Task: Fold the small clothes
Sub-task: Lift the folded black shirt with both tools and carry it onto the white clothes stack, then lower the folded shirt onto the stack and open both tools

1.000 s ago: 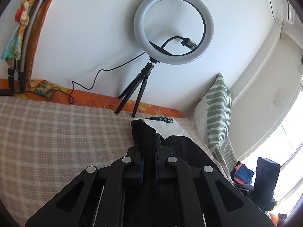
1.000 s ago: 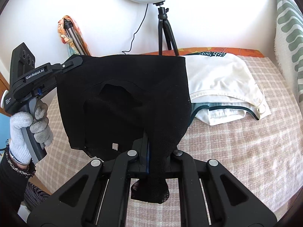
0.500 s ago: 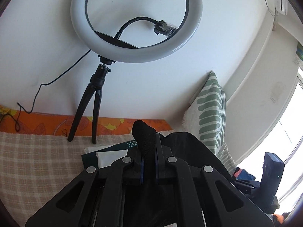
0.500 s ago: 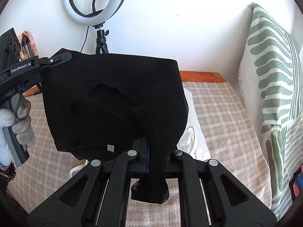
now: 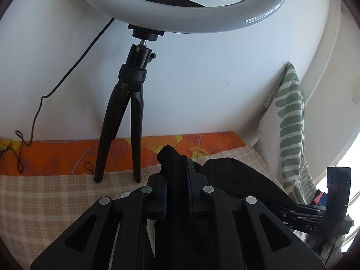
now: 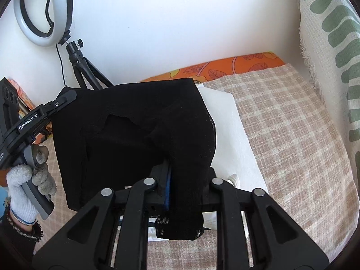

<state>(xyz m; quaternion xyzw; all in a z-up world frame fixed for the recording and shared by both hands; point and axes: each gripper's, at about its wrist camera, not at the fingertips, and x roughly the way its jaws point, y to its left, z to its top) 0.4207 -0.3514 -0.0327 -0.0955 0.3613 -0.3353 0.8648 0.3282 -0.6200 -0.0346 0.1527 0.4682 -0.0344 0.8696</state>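
A small black garment hangs stretched in the air between both grippers, above the checked bed cover. My right gripper is shut on its near corner. My left gripper is shut on the other corner; it also shows in the right wrist view, held by a gloved hand. The black garment runs from my left gripper toward the right gripper. A folded white garment lies on the bed, partly under the black one.
A ring light on a black tripod stands on the bed at the wall, very close to my left gripper. An orange floral sheet edge runs along the wall. A green-striped pillow leans at the right.
Both grippers have carried the black garment toward the wall and the right. The ring light now looms close in the left wrist view. The garment now hangs over the white one.
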